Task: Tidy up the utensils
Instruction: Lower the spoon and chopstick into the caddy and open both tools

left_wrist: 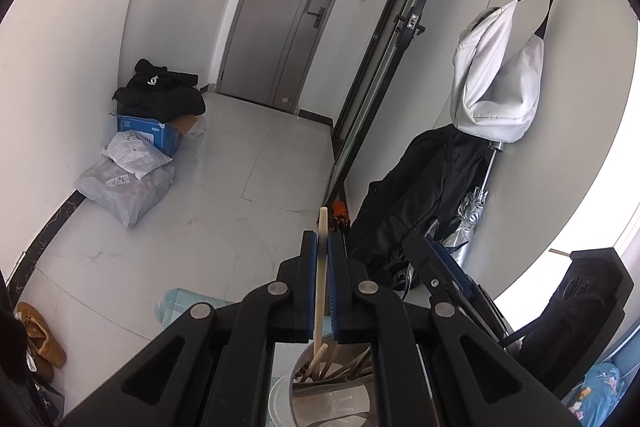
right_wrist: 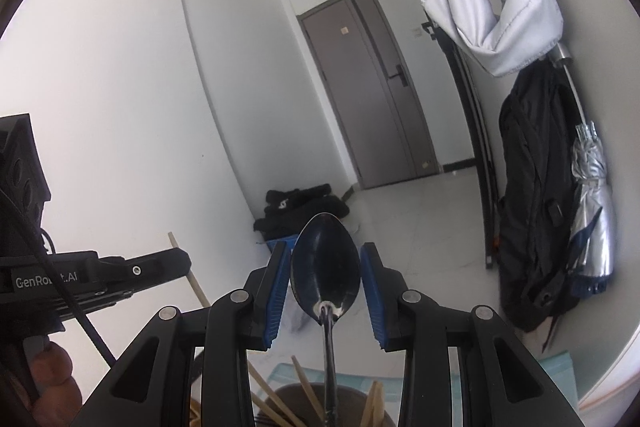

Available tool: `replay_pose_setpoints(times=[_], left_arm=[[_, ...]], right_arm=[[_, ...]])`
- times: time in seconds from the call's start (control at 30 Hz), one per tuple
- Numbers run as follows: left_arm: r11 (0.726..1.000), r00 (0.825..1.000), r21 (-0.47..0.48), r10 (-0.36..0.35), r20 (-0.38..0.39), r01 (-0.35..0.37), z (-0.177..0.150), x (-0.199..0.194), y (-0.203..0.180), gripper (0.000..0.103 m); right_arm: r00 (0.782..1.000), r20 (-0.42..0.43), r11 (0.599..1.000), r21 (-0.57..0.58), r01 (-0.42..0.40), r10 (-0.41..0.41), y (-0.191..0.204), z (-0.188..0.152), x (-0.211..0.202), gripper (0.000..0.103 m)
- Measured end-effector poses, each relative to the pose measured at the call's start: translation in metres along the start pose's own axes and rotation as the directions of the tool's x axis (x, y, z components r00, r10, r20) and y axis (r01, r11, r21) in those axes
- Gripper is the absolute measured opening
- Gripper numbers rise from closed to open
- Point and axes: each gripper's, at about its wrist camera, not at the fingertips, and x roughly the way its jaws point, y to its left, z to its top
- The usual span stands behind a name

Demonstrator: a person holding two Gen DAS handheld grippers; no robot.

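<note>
**Both grippers loaded above the utensil holder**

The left gripper [left_wrist: 322,247] is clamped on a pale chopstick [left_wrist: 321,267], tilted forward and downward; the stick's lower end reaches into the utensil holder [left_wrist: 280,399] below. The right gripper [right_wrist: 324,267] points almost level, its blue pads [right_wrist: 276,291] pressed against both edges of a metal spoon [right_wrist: 325,267] bowl, handle hanging into the holder among more chopsticks [right_wrist: 272,403]. A hand [right_wrist: 52,383] grips the left tool.
</note>
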Motion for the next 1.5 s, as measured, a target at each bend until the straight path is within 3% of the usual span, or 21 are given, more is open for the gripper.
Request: replay_pose_setpoints(times=[0.23, 0.5, 0.8, 0.93, 1.1, 1.3, 1.5], left_arm=[[1.000, 1.000, -0.003, 0.007, -0.010, -0.007, 0.001, 0.002, 0.000, 0.002], [1.000, 1.000, -0.014, 0.004, -0.028, -0.004, -0.004, 0.007, 0.003, 0.002], [1.000, 0.998, -0.001, -0.026, -0.056, 0.026, -0.020, 0.013, 0.005, 0.002], [0.999, 0.996, 0.003, -0.035, -0.086, 0.036, -0.031, 0.016, 0.005, 0.002], [0.997, 0.987, 0.006, -0.076, -0.145, 0.078, -0.040, 0.021, 0.003, 0.002], [0.995, 0.983, 0.000, -0.095, -0.158, 0.096, -0.047, 0.014, 0.001, 0.002], [0.998, 0.989, 0.021, -0.051, -0.142, 0.055, -0.047, -0.003, -0.004, 0.011]], right_arm=[[1.000, 0.021, 1.000, 0.028, -0.013, 0.012, -0.004, 0.005, 0.003, 0.034], [0.999, 0.037, 0.999, -0.026, 0.021, -0.020, 0.005, -0.007, 0.010, 0.034], [0.999, -0.049, 0.996, -0.088, 0.013, -0.017, 0.008, -0.028, 0.004, 0.034], [0.993, -0.118, 0.996, -0.087, -0.005, -0.006, 0.006, -0.036, 0.003, 0.034], [0.989, -0.146, 0.994, -0.111, -0.006, -0.010, 0.008, -0.037, -0.008, 0.036], [0.977, -0.214, 0.990, -0.135, -0.027, -0.002, 0.011, -0.040, -0.016, 0.036], [0.977, -0.213, 0.991, -0.129, -0.019, -0.008, 0.011, -0.040, -0.040, 0.040]])
